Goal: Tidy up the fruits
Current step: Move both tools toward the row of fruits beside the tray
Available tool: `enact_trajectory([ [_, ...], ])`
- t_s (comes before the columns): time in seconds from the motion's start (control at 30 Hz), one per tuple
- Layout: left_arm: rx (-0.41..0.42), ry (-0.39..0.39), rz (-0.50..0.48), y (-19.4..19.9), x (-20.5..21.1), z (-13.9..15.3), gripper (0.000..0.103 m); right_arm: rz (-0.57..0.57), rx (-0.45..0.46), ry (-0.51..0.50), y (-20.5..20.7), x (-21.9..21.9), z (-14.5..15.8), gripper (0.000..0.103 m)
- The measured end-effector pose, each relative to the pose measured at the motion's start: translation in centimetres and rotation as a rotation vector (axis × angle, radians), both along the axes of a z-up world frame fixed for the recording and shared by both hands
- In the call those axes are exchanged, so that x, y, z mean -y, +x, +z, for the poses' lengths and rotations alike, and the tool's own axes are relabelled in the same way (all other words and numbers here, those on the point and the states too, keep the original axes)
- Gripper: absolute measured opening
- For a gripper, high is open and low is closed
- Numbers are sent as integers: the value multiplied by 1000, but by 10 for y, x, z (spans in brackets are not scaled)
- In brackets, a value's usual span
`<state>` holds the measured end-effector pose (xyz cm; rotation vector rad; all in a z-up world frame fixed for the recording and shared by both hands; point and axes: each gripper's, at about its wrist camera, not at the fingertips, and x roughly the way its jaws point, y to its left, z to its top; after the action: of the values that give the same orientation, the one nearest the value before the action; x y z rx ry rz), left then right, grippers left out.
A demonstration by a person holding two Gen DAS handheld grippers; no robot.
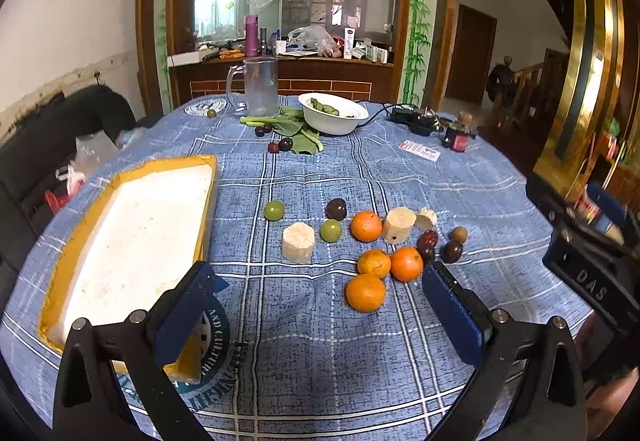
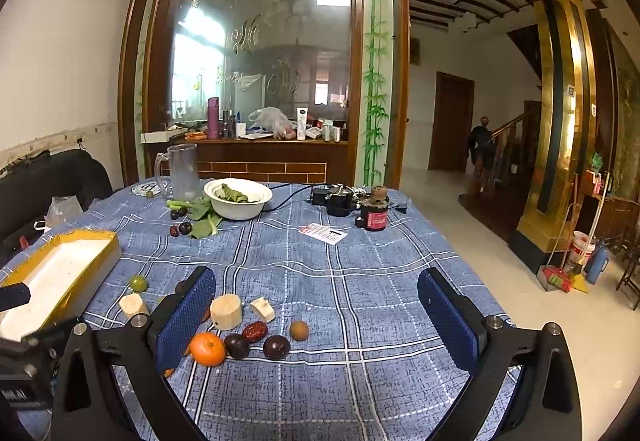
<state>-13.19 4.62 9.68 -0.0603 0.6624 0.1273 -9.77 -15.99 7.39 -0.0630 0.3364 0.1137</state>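
Both fingers of the left gripper (image 1: 320, 315) stood wide apart and held nothing. Past them, 4 round oranges (image 1: 374, 263) lay on the blue checked cloth (image 1: 304, 345). A long yellow foam tray (image 1: 134, 237) ran away from the camera.

From the right wrist, the right gripper (image 2: 318, 315) was wide too, holding nothing. 1 orange (image 2: 207, 349) touched a dark plum (image 2: 237, 346).

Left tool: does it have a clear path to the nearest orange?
Probably yes. The left tool is open and empty, and the nearest orange lies on the tablecloth just ahead between its fingers, with nothing in front of it.
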Motion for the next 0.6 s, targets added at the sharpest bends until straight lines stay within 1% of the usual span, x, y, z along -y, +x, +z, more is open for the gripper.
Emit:
enact_trajectory([
  [0.03,12,-15,4,-2,-1,-3,103,-3,-5,-7,2,-1,-1,102],
  [0.07,18,-1,19,-2,-1,-4,103,-3,-11,-13,4,-1,-1,102],
  [0.13,29,-34,31,-3,-8,-5,103,-2,-27,-15,8,-1,-4,102],
  [0.17,27,-35,35,-2,-9,-6,103,-4,-32,-13,10,0,-6,102],
  [0.4,5,-55,67,6,-20,-13,103,-19,-45,-7,18,3,-12,102],
  [0.5,-24,-39,76,12,-19,-18,103,-17,-60,-16,25,2,-15,102],
  [0.6,-40,-41,86,17,-21,-22,103,-10,-76,-23,30,2,-19,102],
])
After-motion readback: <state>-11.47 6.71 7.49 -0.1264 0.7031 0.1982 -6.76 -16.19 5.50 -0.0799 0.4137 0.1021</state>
